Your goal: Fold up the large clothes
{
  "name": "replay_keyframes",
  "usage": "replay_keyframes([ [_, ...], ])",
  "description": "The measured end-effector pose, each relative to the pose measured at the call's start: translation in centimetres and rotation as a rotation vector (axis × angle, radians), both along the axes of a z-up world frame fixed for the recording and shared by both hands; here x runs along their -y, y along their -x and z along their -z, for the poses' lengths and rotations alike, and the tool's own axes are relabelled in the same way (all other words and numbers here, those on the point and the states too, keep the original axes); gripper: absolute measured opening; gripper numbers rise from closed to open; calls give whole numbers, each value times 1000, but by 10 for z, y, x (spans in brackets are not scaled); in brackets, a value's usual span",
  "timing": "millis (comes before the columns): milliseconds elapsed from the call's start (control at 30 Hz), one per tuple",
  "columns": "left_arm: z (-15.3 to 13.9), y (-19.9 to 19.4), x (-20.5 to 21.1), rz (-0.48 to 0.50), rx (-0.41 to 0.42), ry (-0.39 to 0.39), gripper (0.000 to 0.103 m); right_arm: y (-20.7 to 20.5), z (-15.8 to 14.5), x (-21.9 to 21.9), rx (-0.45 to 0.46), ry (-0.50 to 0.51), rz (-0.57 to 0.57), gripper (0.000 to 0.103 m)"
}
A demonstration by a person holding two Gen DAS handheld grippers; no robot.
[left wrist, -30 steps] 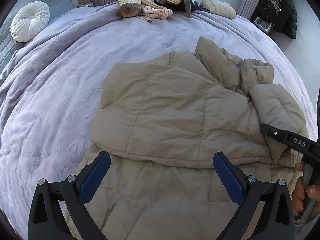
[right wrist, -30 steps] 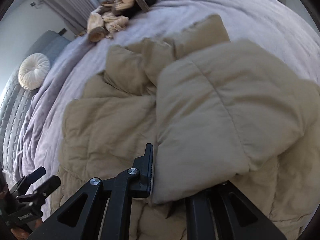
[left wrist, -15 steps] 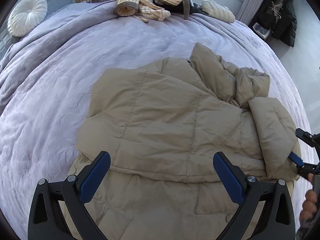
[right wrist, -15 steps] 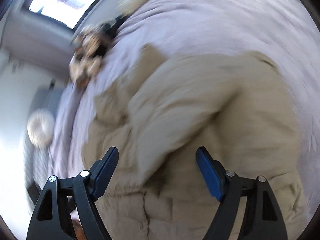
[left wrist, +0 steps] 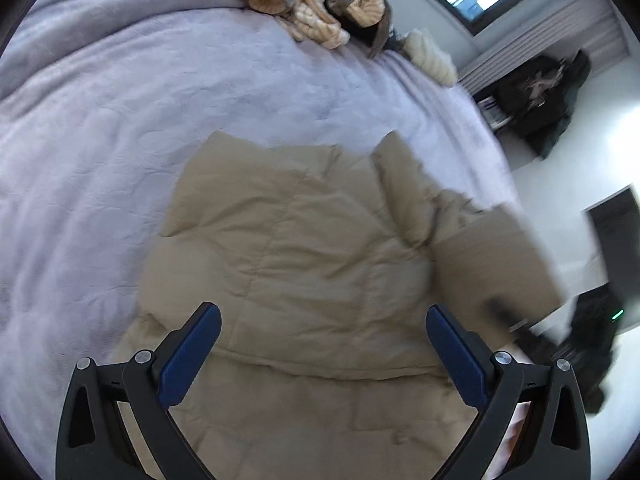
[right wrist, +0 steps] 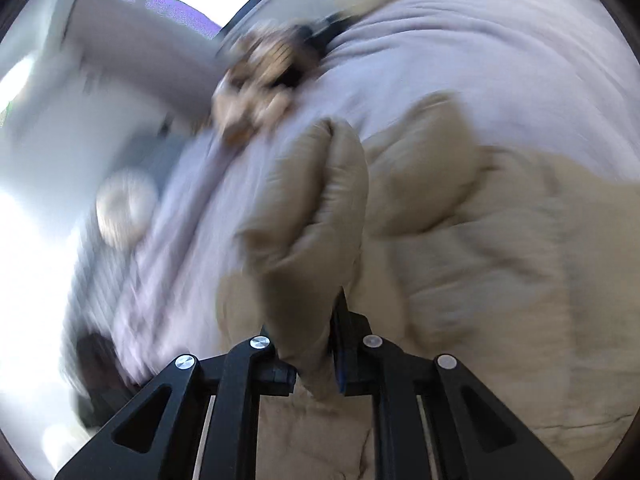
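A beige quilted puffer jacket (left wrist: pixel 304 248) lies partly folded on a lilac bedspread (left wrist: pixel 100 120). My left gripper (left wrist: pixel 320 344) is open and empty, its blue pads hovering above the jacket's lower part. My right gripper (right wrist: pixel 316 356) is shut on a raised fold of the jacket (right wrist: pixel 320 216), a sleeve by the look of it, and holds it above the rest of the garment (right wrist: pixel 500 264). In the left wrist view the lifted sleeve (left wrist: pixel 496 256) shows blurred at the right. The right wrist view is motion-blurred.
A heap of striped cream clothes (left wrist: pixel 320 4) and a cream cushion (left wrist: pixel 432 56) lie at the far side of the bed. Dark clothes (left wrist: pixel 540 96) hang by the wall at right. A round white pillow (right wrist: pixel 124 208) lies at the bed's head.
My right gripper opened, then shut on a jacket fold and lifted it. My left gripper stayed open, its view tilting and shifting slightly over the jacket.
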State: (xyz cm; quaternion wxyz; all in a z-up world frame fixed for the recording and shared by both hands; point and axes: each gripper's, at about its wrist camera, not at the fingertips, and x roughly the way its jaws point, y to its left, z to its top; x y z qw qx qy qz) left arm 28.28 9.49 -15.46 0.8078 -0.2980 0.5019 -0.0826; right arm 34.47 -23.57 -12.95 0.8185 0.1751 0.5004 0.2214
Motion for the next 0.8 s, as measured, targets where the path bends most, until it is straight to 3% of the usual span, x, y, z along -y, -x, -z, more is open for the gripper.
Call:
replay_keyframes([
  [67, -1, -3, 1, 18, 12, 66, 103, 6, 13, -26, -33, 73, -61, 28],
  [133, 3, -7, 6, 48, 8, 148, 103, 14, 21, -35, -66, 104, -75, 74],
  [233, 13, -14, 17, 80, -22, 218, 103, 28, 25, -37, -89, 103, -101, 78],
  [333, 24, -21, 33, 110, -56, 232, 103, 44, 24, -24, -122, 114, -97, 78],
  [533, 56, -40, 74, 189, -157, 82, 102, 78, 38, 77, -239, 43, 103, 78],
  [567, 58, -41, 79, 193, -160, 61, 95, 84, 44, 100, -264, 15, 156, 78],
  [600, 59, -43, 82, 194, -159, 45, 74, 89, 48, 119, -282, -7, 202, 78],
  [633, 59, -44, 86, 202, -164, 28, 60, 93, 52, 136, -297, -28, 252, 78],
  [667, 59, -44, 88, 209, -170, 27, 32, 97, 56, 157, -308, -67, 316, 78],
  [700, 60, -42, 89, 215, -174, 35, 20, 99, 57, 171, -308, -101, 357, 78],
  [800, 48, -32, 87, 214, -122, -13, 20, 99, 60, 201, -292, -168, 478, 78],
])
